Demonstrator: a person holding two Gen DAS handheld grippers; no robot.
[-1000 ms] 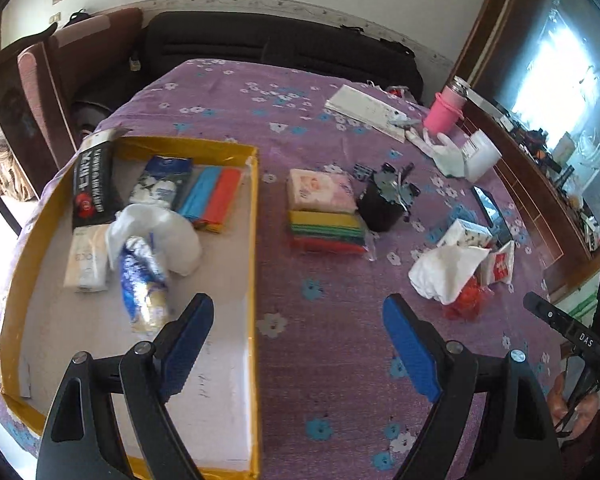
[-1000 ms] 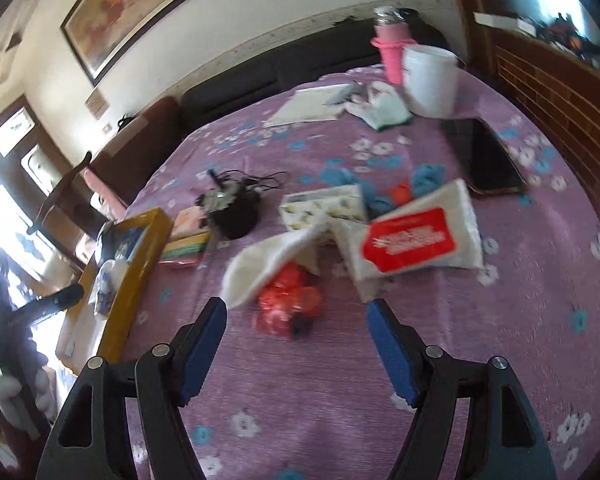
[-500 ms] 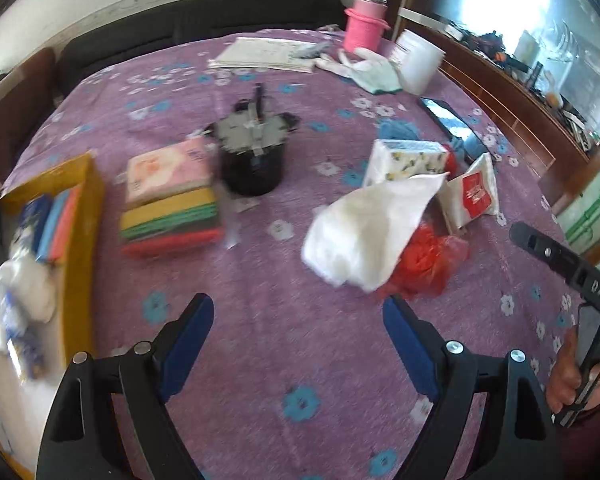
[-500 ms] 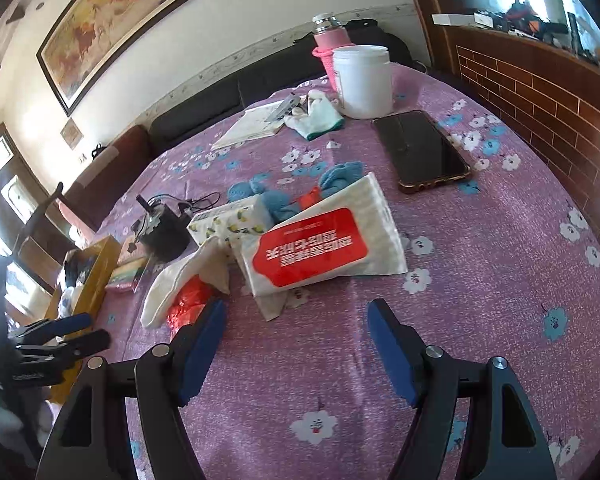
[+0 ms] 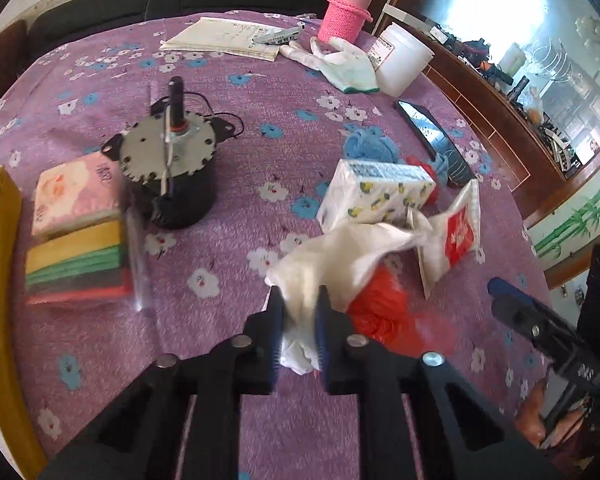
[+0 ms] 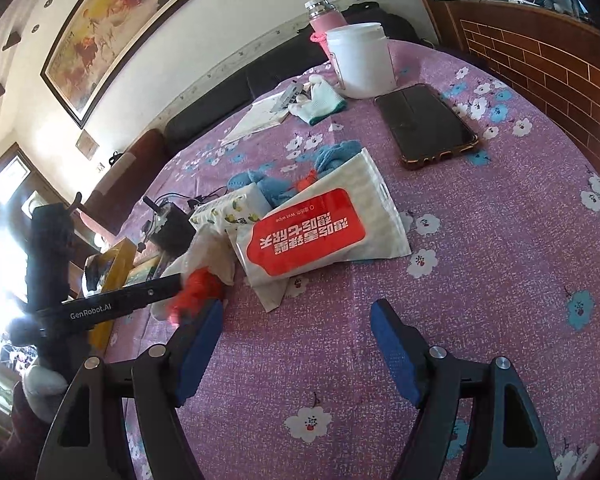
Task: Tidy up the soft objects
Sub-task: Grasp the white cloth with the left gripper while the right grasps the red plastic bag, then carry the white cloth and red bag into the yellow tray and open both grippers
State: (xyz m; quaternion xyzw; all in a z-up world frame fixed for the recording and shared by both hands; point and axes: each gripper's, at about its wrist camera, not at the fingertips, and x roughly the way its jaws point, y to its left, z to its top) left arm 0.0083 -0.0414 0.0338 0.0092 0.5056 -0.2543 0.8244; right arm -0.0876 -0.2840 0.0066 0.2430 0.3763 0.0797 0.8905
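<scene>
Jaws of the left gripper (image 5: pixel 299 322) are clamped on a fold of the white cloth (image 5: pixel 340 258), which is draped over the red plastic bag (image 5: pixel 374 308) on the bench (image 5: pixel 236 264). Jaws of the right gripper (image 6: pixel 296 342) are held apart, empty. If lifted, the bag could be dragged along, or the thin fold could slip free.

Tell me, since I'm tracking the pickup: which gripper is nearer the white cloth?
Left. The left gripper is shut on the white cloth; the right gripper hangs open over bare tablecloth beside the pile, not touching it.
</scene>
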